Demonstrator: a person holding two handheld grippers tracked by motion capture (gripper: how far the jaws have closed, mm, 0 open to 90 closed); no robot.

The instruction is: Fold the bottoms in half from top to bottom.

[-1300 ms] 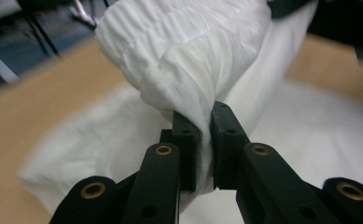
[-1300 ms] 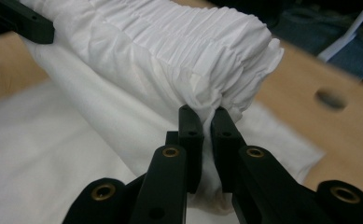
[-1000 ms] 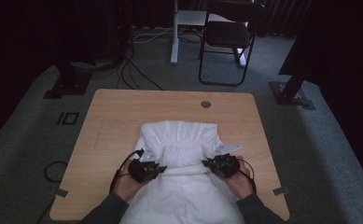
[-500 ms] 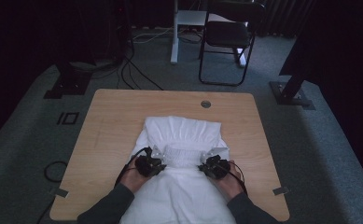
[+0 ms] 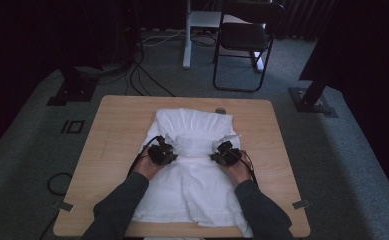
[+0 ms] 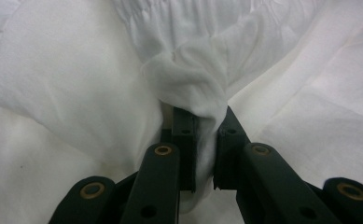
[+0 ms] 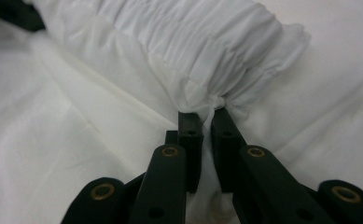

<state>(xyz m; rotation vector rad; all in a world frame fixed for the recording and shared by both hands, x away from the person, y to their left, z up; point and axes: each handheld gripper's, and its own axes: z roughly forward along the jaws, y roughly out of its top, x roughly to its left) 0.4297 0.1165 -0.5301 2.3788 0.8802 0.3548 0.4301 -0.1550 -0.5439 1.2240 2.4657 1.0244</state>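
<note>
On the light wooden table (image 5: 107, 130) lies a white gathered cotton garment (image 5: 192, 175), spread flat. The left gripper (image 5: 163, 154) pinches a bunched fold near its smocked band; the right gripper (image 5: 225, 154) is clamped on the band's opposite end. Risk: uneven pulling could let the thin cloth slip free, skewing the fold.

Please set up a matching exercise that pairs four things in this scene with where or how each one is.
Things:
1. left gripper
2. white garment
3. black chair
4. round metal disc

Places or states:
A. on the carpet beyond the table
B. spread across the wooden tabletop
C. on the table at its far edge
D. shut on a bunch of white cloth

Pairs: 1-D, 2-B, 3-A, 4-C
</note>
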